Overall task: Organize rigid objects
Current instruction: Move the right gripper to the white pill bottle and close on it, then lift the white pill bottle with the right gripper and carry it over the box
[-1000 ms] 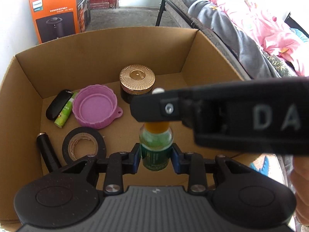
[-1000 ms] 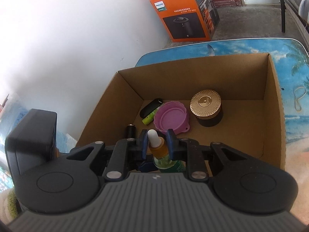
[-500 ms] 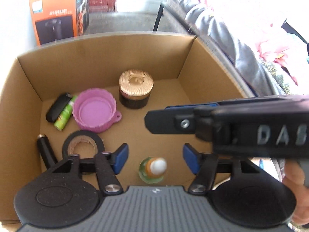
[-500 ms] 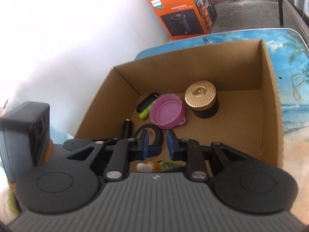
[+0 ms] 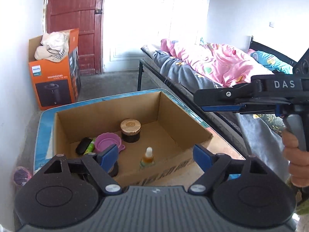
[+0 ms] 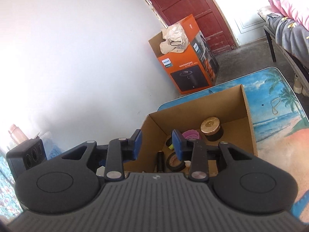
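An open cardboard box [image 5: 193,127] sits on a beach-print table. A small dropper bottle [image 5: 148,155] with a white cap stands upright near its front wall. Behind it are a gold-lidded dark jar [image 5: 130,130], a purple cup [image 5: 108,142], a black case [image 5: 83,147] and a green tube [image 5: 90,147]. My left gripper [image 5: 154,151] hovers above and before the box, jaws wide and still opening, nothing between them. My right gripper [image 6: 156,142] is also above the box, jaws opening and bare. In the right wrist view a tape roll [image 6: 174,161] and a black cylinder [image 6: 160,161] lie below it.
An orange carton [image 5: 54,77] holding a pale hat stands on the floor by a red door [image 5: 75,19]. A bed with a pink quilt [image 5: 212,61] runs along the right. A white wall is on the left. A hand [image 5: 295,154] grips the right gripper's handle.
Both grippers let go of the dropper bottle, which now stands in the box. Both have lifted up and back from the box with their jaws spread apart.
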{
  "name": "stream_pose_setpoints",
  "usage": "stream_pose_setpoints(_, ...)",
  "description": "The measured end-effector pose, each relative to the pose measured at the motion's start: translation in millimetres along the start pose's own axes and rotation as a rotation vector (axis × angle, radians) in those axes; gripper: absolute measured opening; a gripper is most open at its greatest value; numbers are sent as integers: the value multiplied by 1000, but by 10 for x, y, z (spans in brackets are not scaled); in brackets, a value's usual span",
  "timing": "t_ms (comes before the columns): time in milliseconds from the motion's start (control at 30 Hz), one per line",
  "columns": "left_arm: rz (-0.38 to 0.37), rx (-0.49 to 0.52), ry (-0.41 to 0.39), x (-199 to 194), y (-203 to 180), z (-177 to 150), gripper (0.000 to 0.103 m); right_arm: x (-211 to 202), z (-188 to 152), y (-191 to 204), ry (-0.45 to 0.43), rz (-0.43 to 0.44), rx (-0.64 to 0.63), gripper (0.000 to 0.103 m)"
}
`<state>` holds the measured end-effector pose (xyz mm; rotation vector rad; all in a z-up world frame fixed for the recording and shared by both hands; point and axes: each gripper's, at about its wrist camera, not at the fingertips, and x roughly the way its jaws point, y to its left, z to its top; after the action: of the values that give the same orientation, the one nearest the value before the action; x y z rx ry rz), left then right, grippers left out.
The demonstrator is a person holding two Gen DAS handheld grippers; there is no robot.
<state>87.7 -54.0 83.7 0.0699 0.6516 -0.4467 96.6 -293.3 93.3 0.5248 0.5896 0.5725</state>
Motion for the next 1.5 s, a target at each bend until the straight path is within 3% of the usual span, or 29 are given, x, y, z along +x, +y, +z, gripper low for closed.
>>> stream_pose_setpoints(167, 43, 27, -6, -241, -15, -331, 86, 57, -387, 34, 57, -3, 23, 38)
stream_pose_setpoints(367, 116, 69, 46, -216, -86, -752, 85, 422, -719, 139, 167, 1, 39, 38)
stream_pose_setpoints(667, 240, 39, 17, -105, 138, -805, 77, 991, -786, 331, 241, 19, 28, 38)
stream_pose_setpoints(800, 231, 12, 59, 36, 301, -793, 64, 1215, -793, 313, 263, 3, 50, 38)
stream_pose_setpoints(933, 213, -5, 83, 145, 363, -806, 61, 1344, -800, 259, 283, -11, 79, 38)
stream_pose_setpoints(1000, 207, -16, 91, 187, 376, -818, 53, 1389, -814, 237, 296, -8, 88, 38)
stream_pose_setpoints(1233, 206, -19, 80, 231, 324, -839, 53, 1450, -850, 237, 310, -29, 85, 33)
stream_pose_setpoints(1500, 149, -52, 84, 273, 210, -808, 52, 1262, -821, 163, 295, -66, 103, 34)
